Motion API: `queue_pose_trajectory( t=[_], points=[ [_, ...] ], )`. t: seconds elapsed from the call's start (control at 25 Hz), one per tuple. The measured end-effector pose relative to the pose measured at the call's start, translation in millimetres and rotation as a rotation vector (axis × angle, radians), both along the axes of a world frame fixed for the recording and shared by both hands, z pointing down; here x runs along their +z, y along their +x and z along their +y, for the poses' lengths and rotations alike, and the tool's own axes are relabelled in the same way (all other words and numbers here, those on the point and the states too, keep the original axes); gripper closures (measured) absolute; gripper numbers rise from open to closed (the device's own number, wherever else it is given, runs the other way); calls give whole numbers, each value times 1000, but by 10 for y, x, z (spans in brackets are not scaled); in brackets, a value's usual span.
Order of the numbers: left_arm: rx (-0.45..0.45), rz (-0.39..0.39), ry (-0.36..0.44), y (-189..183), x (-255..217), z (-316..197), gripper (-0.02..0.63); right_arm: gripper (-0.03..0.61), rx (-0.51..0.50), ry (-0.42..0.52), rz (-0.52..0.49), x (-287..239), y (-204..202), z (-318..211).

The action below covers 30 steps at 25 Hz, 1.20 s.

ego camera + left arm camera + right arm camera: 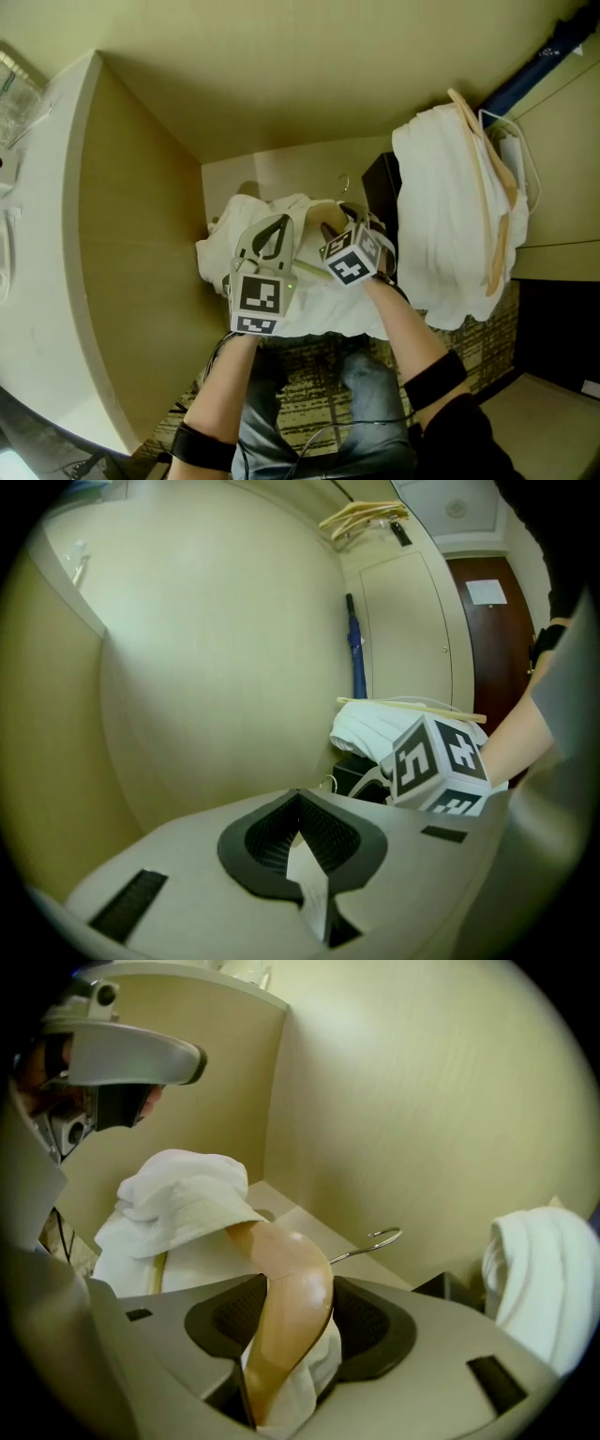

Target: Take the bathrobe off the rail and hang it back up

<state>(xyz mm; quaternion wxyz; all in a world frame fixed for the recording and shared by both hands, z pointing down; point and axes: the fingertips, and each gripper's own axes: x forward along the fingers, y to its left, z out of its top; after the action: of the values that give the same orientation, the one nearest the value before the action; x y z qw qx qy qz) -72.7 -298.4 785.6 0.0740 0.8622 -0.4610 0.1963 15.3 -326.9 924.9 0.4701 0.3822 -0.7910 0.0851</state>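
Note:
A white bathrobe (225, 251) lies bunched on a pale ledge (234, 178) inside the wardrobe. A wooden hanger (292, 1307) with a metal hook (377, 1237) sits in the robe (183, 1194). My right gripper (333, 225) is shut on the hanger's shoulder, with white cloth under it; the right gripper view shows the jaws (298, 1299) close against the wood on both sides. My left gripper (272, 230) is beside it to the left. Its jaws (302, 834) are shut on a thin white strip of the robe (309, 878).
A second white robe (441, 206) hangs at the right on a wooden hanger (492, 187). A blue umbrella (525, 75) leans in the corner behind it. A dark box (380, 192) stands beside the ledge. A wooden side panel (131, 262) closes the left. Spare hangers (361, 517) hang high up.

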Motion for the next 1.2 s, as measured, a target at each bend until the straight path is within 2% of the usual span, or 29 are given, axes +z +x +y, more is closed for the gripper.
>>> queue_pose_trajectory(
  t=[0.28,0.44,0.6,0.88,1.2],
  points=[
    [-44,-18,69,-197,-612,108,613,336,-35,356,161,-857,-91,42],
    [-78,-27,123,-372,-1042,131,613,337,-43,520,210,-1387,-200,82],
    [-138,-5,161,-553,-1486,97,613,341,-51,634,205,-1961,-346,65],
    [-177,-3,228,-771,-2311,79,613,344,-69,787,191,-2993,-545,120],
    [-163,-5,337,-860,-3453,3,613,345,-85,963,167,-4484,-713,37]
  ],
)
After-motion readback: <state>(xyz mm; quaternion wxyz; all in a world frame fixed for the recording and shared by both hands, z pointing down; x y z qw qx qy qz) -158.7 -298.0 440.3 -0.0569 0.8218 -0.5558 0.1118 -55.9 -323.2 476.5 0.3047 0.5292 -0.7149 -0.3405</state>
